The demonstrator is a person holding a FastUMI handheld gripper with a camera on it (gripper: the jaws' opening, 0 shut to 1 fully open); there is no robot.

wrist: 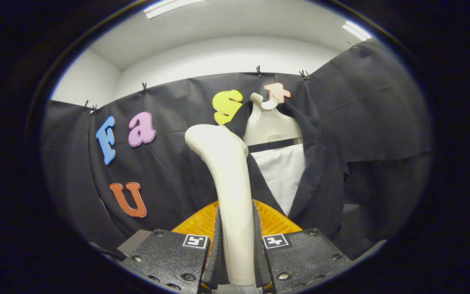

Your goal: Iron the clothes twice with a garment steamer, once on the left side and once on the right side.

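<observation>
My gripper (pixel 237 245) is shut on the handle of a cream-white garment steamer (pixel 229 175), which rises upright between the two black fingers. Its head tilts left at the top, level with the left collar of the garment. Beyond the steamer hangs a black jacket (pixel 320 179) on a white hanger form (pixel 271 122), open at the front over a white panel (pixel 284 171). The steamer's head sits against or just before the jacket's left lapel; I cannot tell if they touch.
An orange ribbed piece (pixel 273 218) shows behind the fingers at the base of the steamer. Black cloth forms the booth wall behind and to both sides. A grey surface edge (pixel 135 241) lies low on the left.
</observation>
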